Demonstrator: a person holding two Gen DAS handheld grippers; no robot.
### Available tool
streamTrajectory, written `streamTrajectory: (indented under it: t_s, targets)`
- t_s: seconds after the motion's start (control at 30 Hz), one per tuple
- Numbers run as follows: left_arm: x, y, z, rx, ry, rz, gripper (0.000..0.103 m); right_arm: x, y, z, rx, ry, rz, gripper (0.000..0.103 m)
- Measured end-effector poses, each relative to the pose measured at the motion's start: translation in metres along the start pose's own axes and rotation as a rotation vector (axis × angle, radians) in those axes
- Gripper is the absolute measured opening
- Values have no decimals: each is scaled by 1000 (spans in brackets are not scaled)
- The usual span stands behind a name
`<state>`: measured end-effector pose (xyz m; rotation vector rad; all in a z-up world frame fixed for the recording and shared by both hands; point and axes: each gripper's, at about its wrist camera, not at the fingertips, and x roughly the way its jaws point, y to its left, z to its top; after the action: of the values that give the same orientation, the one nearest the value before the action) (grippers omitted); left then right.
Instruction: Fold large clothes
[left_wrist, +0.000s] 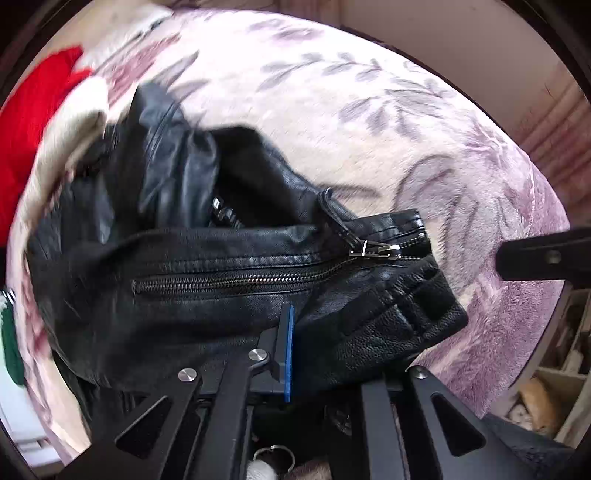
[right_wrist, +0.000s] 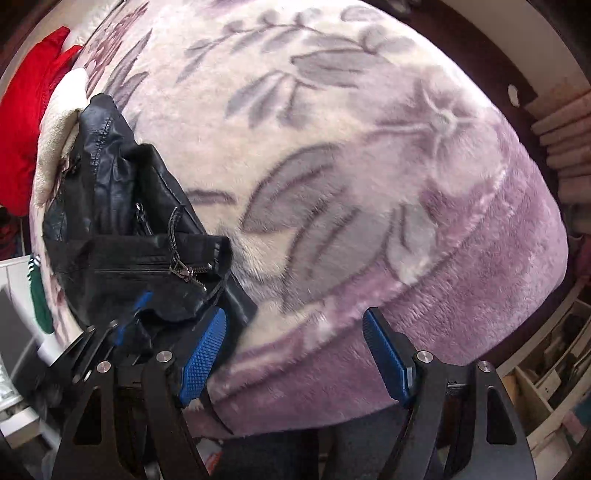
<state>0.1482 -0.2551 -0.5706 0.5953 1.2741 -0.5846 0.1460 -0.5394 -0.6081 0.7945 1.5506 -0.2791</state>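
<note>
A black leather jacket (left_wrist: 177, 266) lies bunched on the floral plush blanket (left_wrist: 332, 110), its zip puller (left_wrist: 373, 249) near the hem corner. My left gripper (left_wrist: 299, 328) is shut on the jacket's hem; one blue pad (left_wrist: 289, 347) presses the leather, and the other finger is hidden under it. In the right wrist view the jacket (right_wrist: 140, 240) sits at the left, with the left gripper (right_wrist: 129, 317) clamped on its lower edge. My right gripper (right_wrist: 295, 354) stands open over the blanket's purple border (right_wrist: 461, 302), nothing between its fingers. Its left pad (right_wrist: 203, 358) is right beside the jacket's corner.
A red garment (left_wrist: 33, 122) and a cream fleece (left_wrist: 85, 122) lie beyond the jacket at the left. Something green and white (right_wrist: 38, 299) hangs at the bed's left edge. Shelves (right_wrist: 554, 354) stand at the right, folded pink cloths (right_wrist: 565, 147) behind.
</note>
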Motion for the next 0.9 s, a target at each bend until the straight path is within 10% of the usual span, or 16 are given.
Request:
streamTrajectory:
  t_s: [0.07,0.17,0.4,0.57,0.73,0.9]
  targets:
    - [-6,13,-3,-34,17,-24,27,-4,-3,1,-15,25,34,78]
    - [-20,43,-20,-122,44,-81,86,-10,3,5,-42,39,83,78]
    - [-53,134,-90,-427,109,-38,89,18,74,20,-149,57,168,78]
    - [-55,205,-126,-697,146,97,89,75,112,8,-203,207,113,20]
    - [-58,254,-122,-828,91,174,89,77,129,-21,-385,262,-36,19]
    - [-41,295,-82,-769,55,241,89,44,110,-5,-175,226,-15,21]
